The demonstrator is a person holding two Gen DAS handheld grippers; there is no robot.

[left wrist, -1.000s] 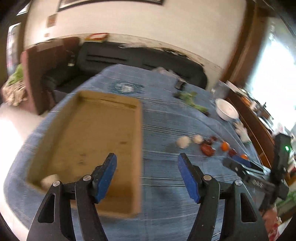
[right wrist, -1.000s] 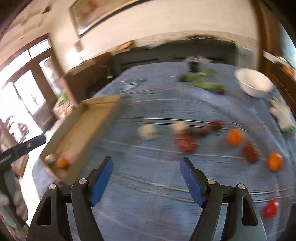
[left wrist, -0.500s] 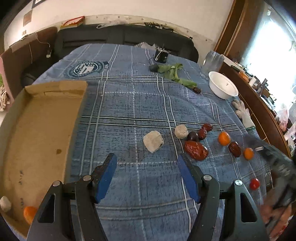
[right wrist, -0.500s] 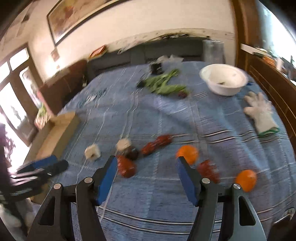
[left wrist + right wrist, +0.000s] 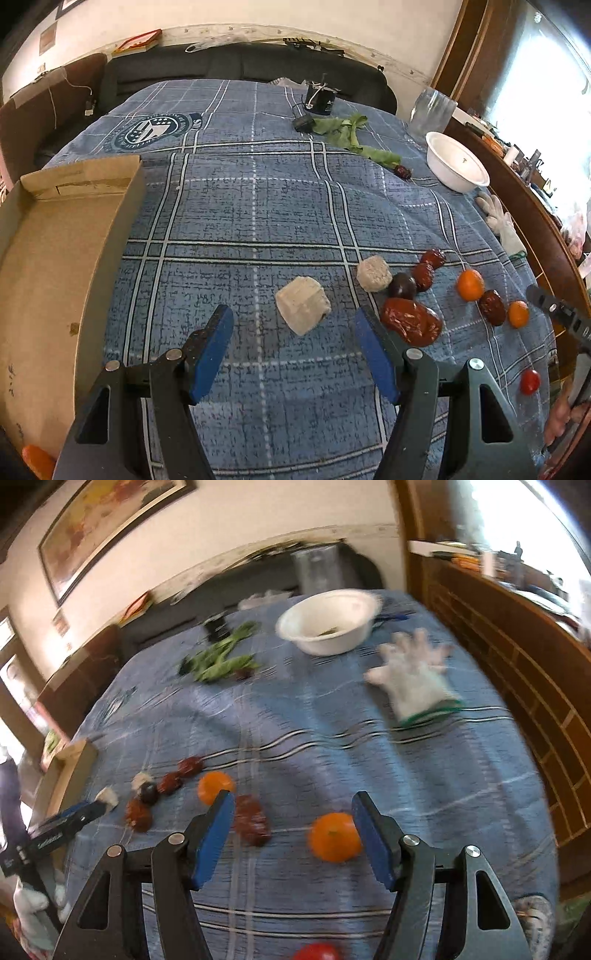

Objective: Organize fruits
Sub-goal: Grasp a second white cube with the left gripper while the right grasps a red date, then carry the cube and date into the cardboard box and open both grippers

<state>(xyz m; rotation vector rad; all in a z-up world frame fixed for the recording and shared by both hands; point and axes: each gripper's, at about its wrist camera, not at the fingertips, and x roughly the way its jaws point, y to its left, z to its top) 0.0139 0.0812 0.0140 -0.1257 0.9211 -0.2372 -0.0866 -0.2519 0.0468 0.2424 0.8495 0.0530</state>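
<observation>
My left gripper (image 5: 295, 347) is open and empty, low over the blue plaid cloth, with a pale cube (image 5: 303, 304) just ahead between its fingers. A second pale cube (image 5: 373, 273), dark red dates (image 5: 410, 321), two small oranges (image 5: 470, 284) and a cherry tomato (image 5: 530, 381) lie to its right. The cardboard tray (image 5: 44, 266) sits at the left with an orange fruit (image 5: 37, 461) in its near corner. My right gripper (image 5: 293, 834) is open, with a small orange (image 5: 334, 836) between its fingers near the right pad and a date (image 5: 253, 819) by the left pad.
A white bowl (image 5: 456, 166), green leaves (image 5: 351, 136), a clear jar (image 5: 430, 112) and a white glove (image 5: 500, 221) lie at the far right of the table. A wooden rail (image 5: 517, 672) borders the right side. A dark sofa stands behind.
My left gripper swung right from the tray toward the pale cube. My right gripper moved right and closer, from the middle fruits to the small orange.
</observation>
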